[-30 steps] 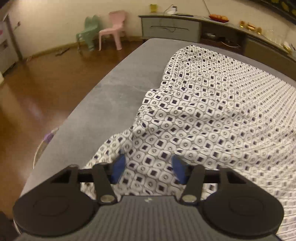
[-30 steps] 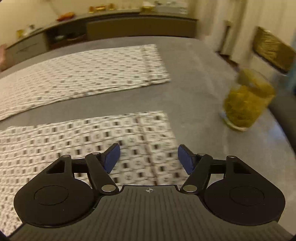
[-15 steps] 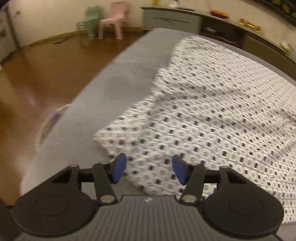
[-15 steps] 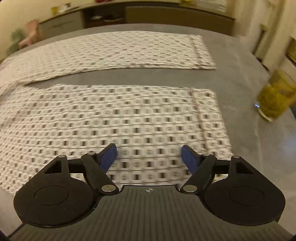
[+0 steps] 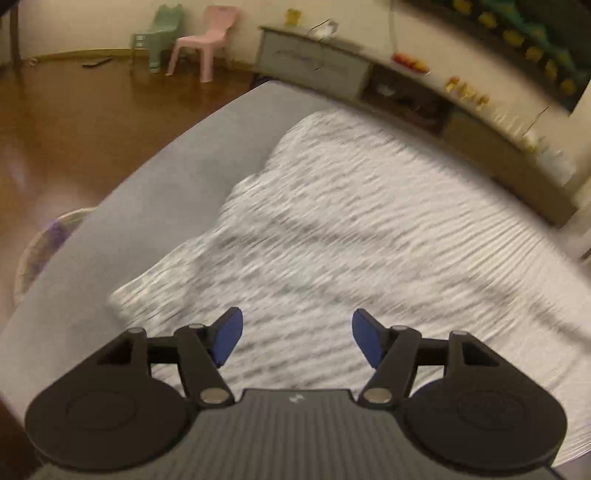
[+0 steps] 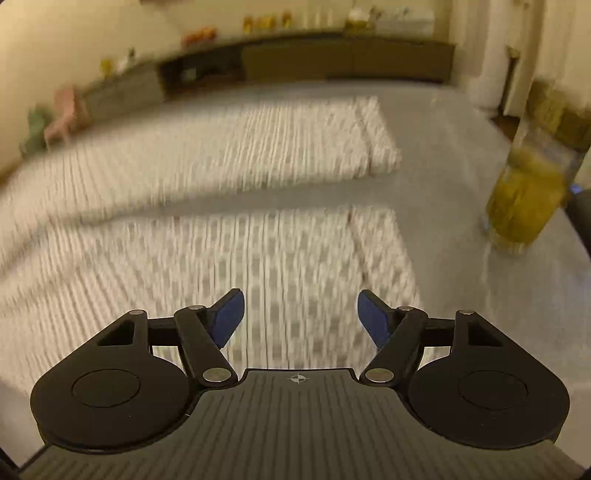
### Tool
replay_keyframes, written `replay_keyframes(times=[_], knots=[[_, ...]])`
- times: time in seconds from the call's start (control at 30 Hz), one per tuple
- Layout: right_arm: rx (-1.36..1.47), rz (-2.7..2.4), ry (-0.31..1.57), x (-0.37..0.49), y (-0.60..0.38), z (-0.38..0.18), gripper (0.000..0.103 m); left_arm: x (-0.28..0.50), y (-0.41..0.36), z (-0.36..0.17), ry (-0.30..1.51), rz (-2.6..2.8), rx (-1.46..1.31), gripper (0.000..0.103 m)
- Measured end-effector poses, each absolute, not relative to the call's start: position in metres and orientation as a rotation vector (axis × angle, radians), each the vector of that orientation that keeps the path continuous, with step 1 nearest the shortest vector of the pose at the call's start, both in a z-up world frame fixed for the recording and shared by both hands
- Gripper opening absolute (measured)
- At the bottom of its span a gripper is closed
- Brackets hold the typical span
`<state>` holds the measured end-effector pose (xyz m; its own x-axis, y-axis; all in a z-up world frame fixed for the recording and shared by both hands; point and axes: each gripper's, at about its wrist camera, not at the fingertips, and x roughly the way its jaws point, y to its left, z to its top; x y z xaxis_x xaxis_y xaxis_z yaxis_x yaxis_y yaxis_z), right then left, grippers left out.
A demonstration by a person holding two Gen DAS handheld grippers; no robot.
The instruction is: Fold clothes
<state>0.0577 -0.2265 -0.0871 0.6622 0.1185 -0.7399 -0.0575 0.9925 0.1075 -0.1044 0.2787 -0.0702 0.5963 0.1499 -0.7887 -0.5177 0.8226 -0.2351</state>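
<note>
The patterned cloth (image 5: 369,236) is lying spread on the grey worktop (image 5: 155,206), and from the right side you can see it runs in two strips with a bare grey gap between them. It's all motion-blurred, so the print is just streaks. The left tongs (image 5: 297,341) have just been opening, with nothing caught between the blue pads (image 5: 229,338); they hang over the cloth's rumpled corner. The right tongs (image 6: 299,319) are spread wide too, with nothing in them, above the near strip's end. A yellowish jar (image 6: 524,199) sits off to the right on the worktop. Beyond that there's a wood floor (image 5: 74,122), a pink chair (image 5: 207,40), a green chair (image 5: 160,31) and a long low cabinet (image 5: 317,66) by the wall.
</note>
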Motion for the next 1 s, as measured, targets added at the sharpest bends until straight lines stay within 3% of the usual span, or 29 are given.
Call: replay_keyframes(times=[0.23, 0.6, 0.7, 0.73, 0.77, 0.87, 1.0], knots=[[0.143, 0.028, 0.771, 0.176, -0.243, -0.058, 0.078, -0.009, 0.252, -0.053, 0.794, 0.302, -0.563, 0.072], [0.15, -0.097, 0.898, 0.388, -0.279, -0.142, 0.078, 0.154, 0.191, -0.096, 0.886, 0.105, -0.7, 0.073], [0.065, -0.079, 0.872, 0.399, -0.267, -0.15, 0.057, 0.188, 0.165, -0.108, 0.91, 0.068, -0.679, 0.073], [0.032, -0.059, 0.862, 0.4, -0.262, -0.151, 0.024, 0.198, 0.156, -0.112, 0.918, 0.061, -0.672, 0.073], [0.016, -0.016, 0.859, 0.399, -0.256, -0.149, 0.0, 0.206, 0.147, -0.116, 0.926, 0.054, -0.667, 0.073], [-0.066, 0.105, 0.767, 0.363, -0.231, -0.125, 0.0, 0.218, 0.132, -0.125, 0.933, 0.052, -0.688, 0.073], [-0.223, 0.333, 0.636, 0.24, -0.209, -0.081, 0.0, 0.218, 0.128, -0.133, 0.905, 0.048, -0.761, 0.074]])
